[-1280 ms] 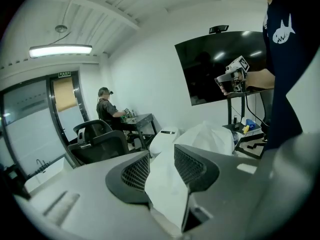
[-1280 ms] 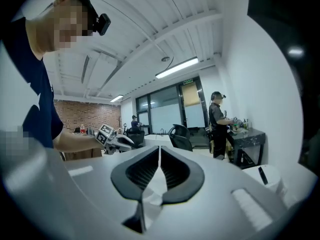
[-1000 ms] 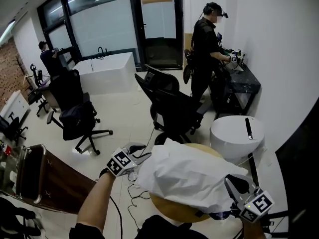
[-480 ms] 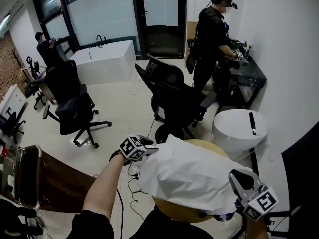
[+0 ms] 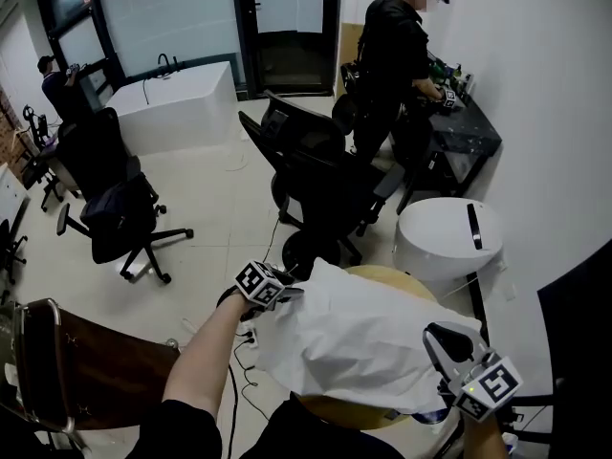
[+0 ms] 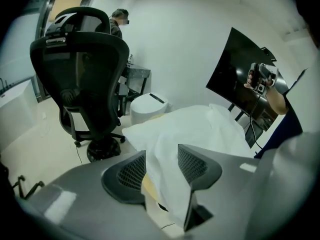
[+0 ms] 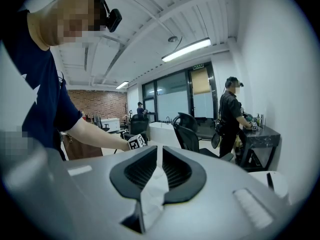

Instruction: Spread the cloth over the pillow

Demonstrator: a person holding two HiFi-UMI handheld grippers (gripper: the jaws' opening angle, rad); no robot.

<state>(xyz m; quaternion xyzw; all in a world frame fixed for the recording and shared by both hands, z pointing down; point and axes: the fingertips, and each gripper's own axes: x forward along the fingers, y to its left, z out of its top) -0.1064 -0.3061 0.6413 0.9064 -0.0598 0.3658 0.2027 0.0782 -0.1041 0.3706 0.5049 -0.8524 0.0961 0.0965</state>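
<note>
Left tool [image 6: 161,170], jaws just opening, cloth [image 6: 200,126] between; right tool [image 7: 159,170] tight on cloth.

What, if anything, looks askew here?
The cloth lies wrinkled and lopsided. One corner droops past the table's edge, between the jaws of the left tool, which have just been opening. The right tool is shut on the opposite edge.

Office: swivel chairs [image 5: 320,185], glass partition [image 5: 163,17], dark desk [image 5: 469,140].

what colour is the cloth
Plain white; the cloth shows best in the head view.
</note>
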